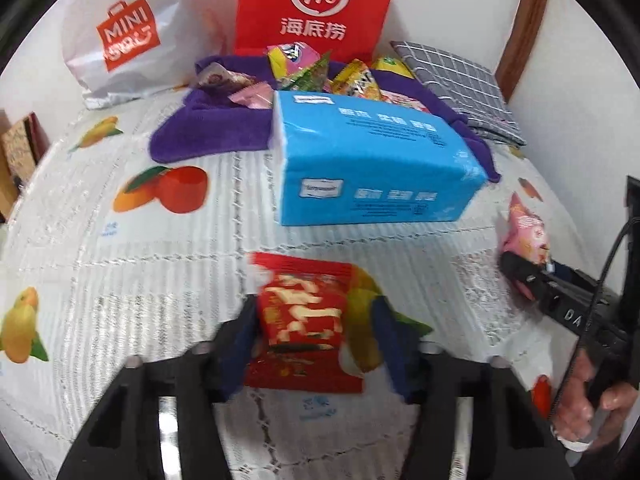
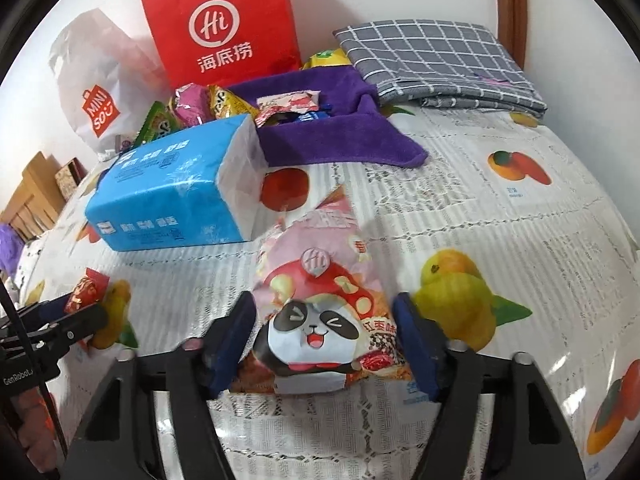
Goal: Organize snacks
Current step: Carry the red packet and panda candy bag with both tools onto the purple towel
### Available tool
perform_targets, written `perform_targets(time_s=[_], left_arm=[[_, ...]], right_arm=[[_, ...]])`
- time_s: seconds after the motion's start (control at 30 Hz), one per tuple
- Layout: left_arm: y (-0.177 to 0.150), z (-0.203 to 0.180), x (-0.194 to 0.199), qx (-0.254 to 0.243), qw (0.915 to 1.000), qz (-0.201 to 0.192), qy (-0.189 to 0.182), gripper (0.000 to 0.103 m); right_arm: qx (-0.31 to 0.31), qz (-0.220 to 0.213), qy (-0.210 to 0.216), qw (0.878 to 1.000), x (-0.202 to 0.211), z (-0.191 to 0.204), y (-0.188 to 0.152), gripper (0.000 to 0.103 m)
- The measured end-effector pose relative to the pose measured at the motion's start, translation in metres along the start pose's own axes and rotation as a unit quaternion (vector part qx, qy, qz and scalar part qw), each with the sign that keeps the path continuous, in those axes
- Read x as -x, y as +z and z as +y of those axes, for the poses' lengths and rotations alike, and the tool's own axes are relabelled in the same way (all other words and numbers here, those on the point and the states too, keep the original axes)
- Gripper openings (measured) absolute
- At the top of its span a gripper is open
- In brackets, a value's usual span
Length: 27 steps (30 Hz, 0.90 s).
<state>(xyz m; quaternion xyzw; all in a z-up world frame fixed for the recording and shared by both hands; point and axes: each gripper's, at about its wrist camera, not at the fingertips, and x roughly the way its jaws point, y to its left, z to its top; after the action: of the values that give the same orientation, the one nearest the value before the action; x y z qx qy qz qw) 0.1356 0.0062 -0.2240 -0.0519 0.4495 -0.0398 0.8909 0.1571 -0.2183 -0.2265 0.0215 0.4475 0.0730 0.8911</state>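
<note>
My left gripper (image 1: pixel 314 334) is shut on a red snack packet (image 1: pixel 302 320) with gold print, low over the tablecloth; it also shows at the left of the right wrist view (image 2: pixel 86 292). My right gripper (image 2: pixel 324 334) is shut on a pink panda snack bag (image 2: pixel 324 304); the bag also shows at the right of the left wrist view (image 1: pixel 524 232). Several more snack packets (image 1: pixel 304 66) lie piled on a purple towel (image 1: pixel 216 128) at the back, behind a blue tissue pack (image 1: pixel 372 156).
A red paper bag (image 1: pixel 316 4) and a white Miniso bag (image 1: pixel 124 36) stand against the back wall. A folded grey checked cloth (image 2: pixel 436 60) lies at the back right. The table has a white lace fruit-print cover (image 1: pixel 160 248).
</note>
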Motion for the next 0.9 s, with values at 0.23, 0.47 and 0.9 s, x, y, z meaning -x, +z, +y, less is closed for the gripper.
perform_targets(time_s=[0.23,0.47,0.9], left_arm=[[0.003,0.012,0.010,0.020,0.9993,0.001,-0.032,0.039],[0.010,0.015,0.030,0.028,0.9980,-0.004,-0.057,0.039],[0.044,0.011,0.070,0.020,0.9962,-0.031,-0.079,0.039]], right_arm=[[0.026,-0.002,0.001,1.000,0.013,0.010,-0.002,0.055],[0.016,-0.004,0.030,0.999,0.035,0.018,0.001,0.055],[0.022,-0.039,0.046,0.998,0.085,0.043,0.034,0.054]])
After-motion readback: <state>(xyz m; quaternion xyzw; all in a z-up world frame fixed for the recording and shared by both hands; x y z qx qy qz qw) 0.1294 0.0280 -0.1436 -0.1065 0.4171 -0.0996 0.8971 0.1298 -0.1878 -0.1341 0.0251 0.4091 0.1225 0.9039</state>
